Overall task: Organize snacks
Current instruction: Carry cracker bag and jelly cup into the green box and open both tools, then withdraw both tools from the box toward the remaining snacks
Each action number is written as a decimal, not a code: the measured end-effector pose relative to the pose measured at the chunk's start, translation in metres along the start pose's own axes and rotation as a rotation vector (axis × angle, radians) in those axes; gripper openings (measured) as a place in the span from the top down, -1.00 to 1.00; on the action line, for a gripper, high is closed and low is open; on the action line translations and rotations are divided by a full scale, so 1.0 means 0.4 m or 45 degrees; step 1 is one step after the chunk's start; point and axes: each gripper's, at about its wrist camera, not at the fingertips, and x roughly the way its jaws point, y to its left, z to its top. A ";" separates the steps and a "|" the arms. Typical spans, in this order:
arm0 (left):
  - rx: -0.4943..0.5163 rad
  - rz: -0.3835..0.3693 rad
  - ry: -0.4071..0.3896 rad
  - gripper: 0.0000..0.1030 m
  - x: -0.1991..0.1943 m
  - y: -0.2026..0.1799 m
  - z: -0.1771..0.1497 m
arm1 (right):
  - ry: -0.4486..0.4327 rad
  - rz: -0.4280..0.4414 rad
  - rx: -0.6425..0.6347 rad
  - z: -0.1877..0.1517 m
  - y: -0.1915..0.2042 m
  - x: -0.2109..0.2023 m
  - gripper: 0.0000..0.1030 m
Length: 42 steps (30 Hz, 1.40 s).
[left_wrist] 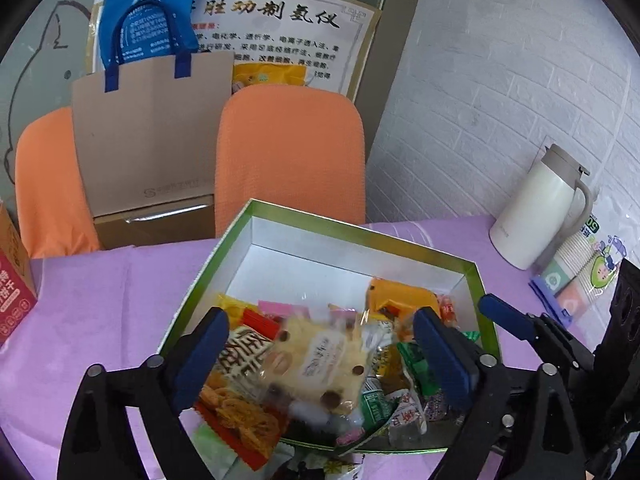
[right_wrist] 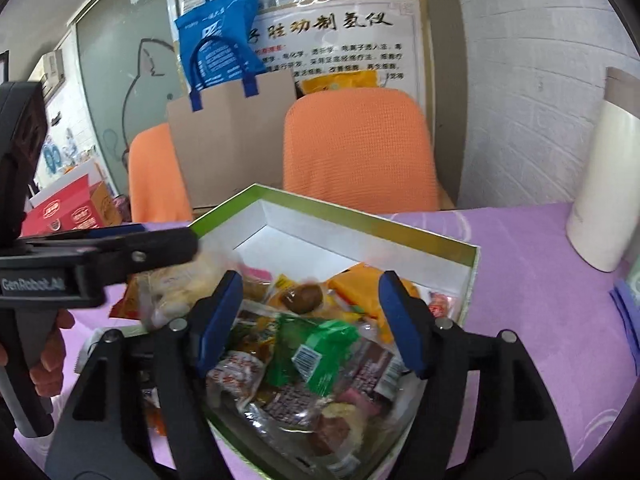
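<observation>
Left gripper fingers spread wide above pale pastry packet over green-rimmed snack box. Right gripper also spread apart, empty, over green wrapper inside box.

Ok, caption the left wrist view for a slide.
Open left gripper poised over a clear pastry packet in the green-rimmed snack box.

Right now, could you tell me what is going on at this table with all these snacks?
A person is sorting snacks with a handheld gripper in each hand. Both work over an open green-edged box on the purple tablecloth, its near half piled with wrapped snacks and its far corner bare. The left gripper is open around a clear packet of pale pastry, which looks blurred. The right gripper hangs open above a green packet, holding nothing. A white jug stands on the cloth beside the box.
</observation>
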 end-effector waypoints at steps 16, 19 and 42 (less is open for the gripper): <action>0.068 0.073 -0.040 -0.99 -0.145 -0.022 -0.061 | 0.015 0.030 0.066 -0.025 0.038 -0.132 -0.79; 0.041 0.038 -0.074 -0.99 -0.216 -0.020 -0.085 | -0.002 0.065 0.083 -0.037 0.051 -0.187 -0.90; -0.219 0.014 0.101 -0.92 -0.235 0.127 -0.296 | 0.224 0.202 0.215 -0.258 0.126 -0.186 -0.90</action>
